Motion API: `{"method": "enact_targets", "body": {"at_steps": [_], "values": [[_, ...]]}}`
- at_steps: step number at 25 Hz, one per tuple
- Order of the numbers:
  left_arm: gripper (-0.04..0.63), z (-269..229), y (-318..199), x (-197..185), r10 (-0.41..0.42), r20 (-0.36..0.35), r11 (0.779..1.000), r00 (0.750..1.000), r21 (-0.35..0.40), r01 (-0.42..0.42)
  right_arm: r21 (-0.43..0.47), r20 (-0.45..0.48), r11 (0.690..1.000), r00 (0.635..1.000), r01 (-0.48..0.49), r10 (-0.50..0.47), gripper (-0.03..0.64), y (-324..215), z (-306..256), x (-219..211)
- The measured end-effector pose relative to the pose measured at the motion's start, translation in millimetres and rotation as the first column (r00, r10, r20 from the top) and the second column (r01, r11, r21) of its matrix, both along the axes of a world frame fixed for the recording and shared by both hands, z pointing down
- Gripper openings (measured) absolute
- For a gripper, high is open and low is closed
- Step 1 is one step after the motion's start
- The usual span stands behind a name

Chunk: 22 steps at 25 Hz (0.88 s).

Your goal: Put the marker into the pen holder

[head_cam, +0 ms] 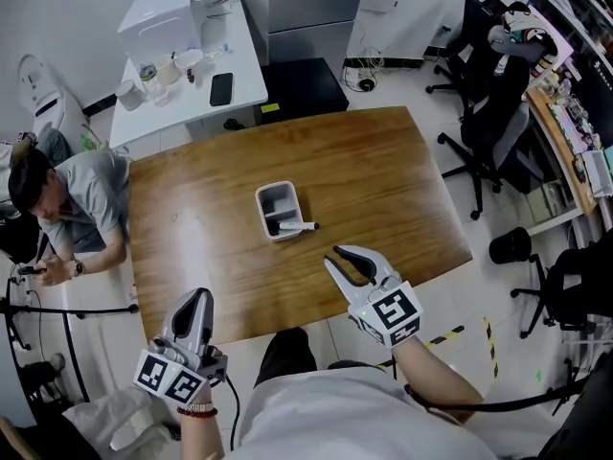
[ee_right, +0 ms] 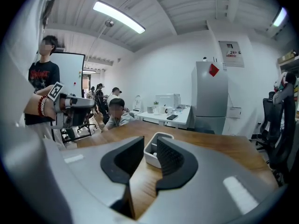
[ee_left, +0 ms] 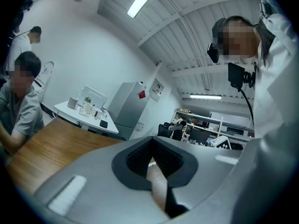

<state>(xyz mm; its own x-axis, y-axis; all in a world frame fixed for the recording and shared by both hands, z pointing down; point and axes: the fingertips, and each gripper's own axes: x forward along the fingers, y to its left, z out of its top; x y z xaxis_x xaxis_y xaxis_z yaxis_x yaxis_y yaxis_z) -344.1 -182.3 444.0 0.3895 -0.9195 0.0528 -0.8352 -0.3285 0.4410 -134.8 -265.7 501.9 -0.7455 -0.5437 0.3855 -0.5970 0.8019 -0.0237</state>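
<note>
- The right tongs (head_cam: 331, 257) are apart and empty; the left tongs (head_cam: 197, 300) are together, holding nothing.
- The marker (head_cam: 295, 226) lies in the pen holder (head_cam: 261, 199), mid frame, one end poking over the rim.
- The job looks done.

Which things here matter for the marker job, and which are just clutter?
Job:
- marker, lying in the pen holder, one end over the rim
- right gripper, open, empty
- left gripper, shut, empty
- wooden table

Lying about:
- phone and cups on the white side table
- office chairs
</note>
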Motion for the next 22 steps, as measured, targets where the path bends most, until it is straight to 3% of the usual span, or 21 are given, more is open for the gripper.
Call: {"method": "enact_targets", "body": {"at_steps": [6,13,19,22], "values": [[0.0,-5,41,56,0.044,0.014,0.999,0.999,0.005,-0.044,0.032,0.066,0.999,0.998,-0.002,-0.001,0.074,49,-24,38],[0.0,-21,101,164,0.156,0.095,0.986,0.983,0.045,-0.161,0.092,0.151,0.993,0.987,-0.068,0.054,0.06,112,-48,131],[0.002,-8,177,209,0.14,0.129,0.99,0.982,-0.002,-0.141,0.066,0.173,0.994,0.982,-0.087,0.074,0.04,180,-42,192],[0.0,2,212,236,0.141,0.108,0.99,0.984,-0.033,-0.138,0.023,0.155,0.996,0.984,-0.091,0.086,0.035,217,-24,220]]}}
